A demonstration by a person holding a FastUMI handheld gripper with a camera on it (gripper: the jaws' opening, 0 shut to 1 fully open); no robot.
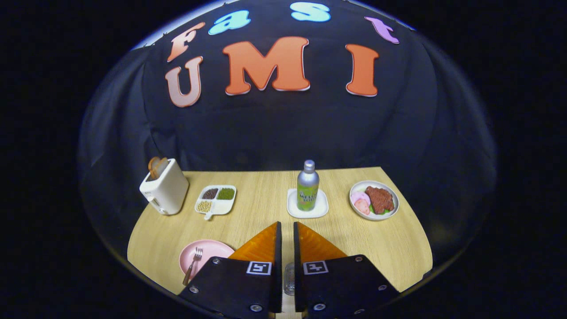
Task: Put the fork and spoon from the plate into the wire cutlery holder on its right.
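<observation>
low in the middle of the frame, the gripper (287,230) hangs above the wooden table (266,208) with its two orange fingers (261,246) drawn nearly together, only a thin slit between them and nothing held. at the lower left, partly tucked behind the left finger's black mount, sits the pink plate (199,254) with the fork (193,265) lying on it, tines toward the far side and handle toward the near edge. the spoon i cannot make out (it may be hidden behind the mount). a small glimpse of something clear or wiry (289,279) shows in the slit below the fingers; it could be the cutlery holder, but i cannot tell.

the risks, as i judge them: the fingers are too close to take the fork as they stand, so coming down without spreading them would just push it across the plate or tip the plate off the near edge. the fork lies flat and thin, so a pinch could slip. with the holder unseen under the gripper, a swing to the right could knock it. the bottle (307,186) on its white coaster (307,206), the toaster (165,188), the divided dish (216,200) and the food plate (374,199) stand well apart, little threat.
</observation>
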